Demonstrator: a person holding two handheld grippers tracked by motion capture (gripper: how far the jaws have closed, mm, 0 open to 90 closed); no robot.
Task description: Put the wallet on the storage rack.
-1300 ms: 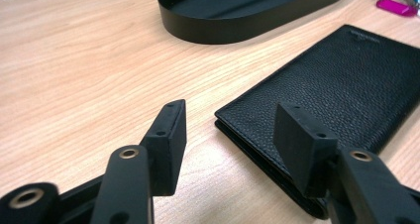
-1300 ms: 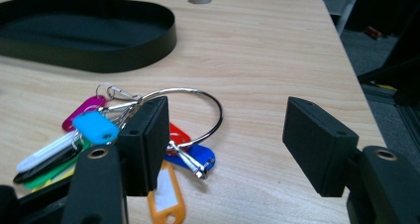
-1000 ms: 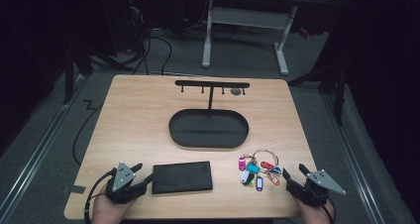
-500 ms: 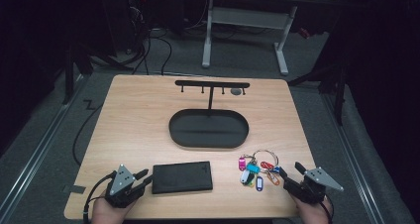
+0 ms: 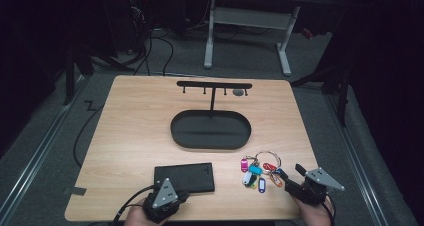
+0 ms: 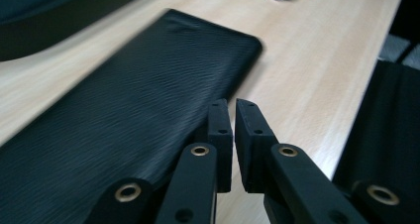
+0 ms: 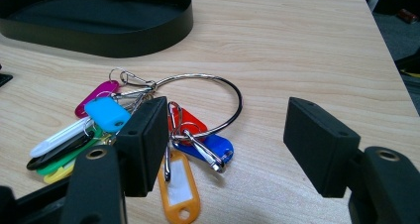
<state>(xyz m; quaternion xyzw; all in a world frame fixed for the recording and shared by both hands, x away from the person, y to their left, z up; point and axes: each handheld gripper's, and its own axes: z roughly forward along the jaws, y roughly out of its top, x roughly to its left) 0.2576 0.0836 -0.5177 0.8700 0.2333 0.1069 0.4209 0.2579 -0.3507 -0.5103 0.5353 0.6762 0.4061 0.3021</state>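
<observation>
High view: left gripper [image 5: 176, 198] at the near table [image 5: 130, 136] edge, just near of the black wallet [image 5: 184, 178]; right gripper [image 5: 289, 175] near right, beside the key bunch [image 5: 260, 172]. Oval black tray [image 5: 210, 131] with its hook stand [image 5: 214, 86] farther back, mid-table.

Left gripper view: jaws just been closing, now nearly together, nothing between them, poised over the wallet's [image 6: 124, 125] right edge.

Right gripper view: jaws wide apart, astride the key ring [image 7: 208, 105] and its coloured tags [image 7: 104, 113], not pressing on them.
</observation>
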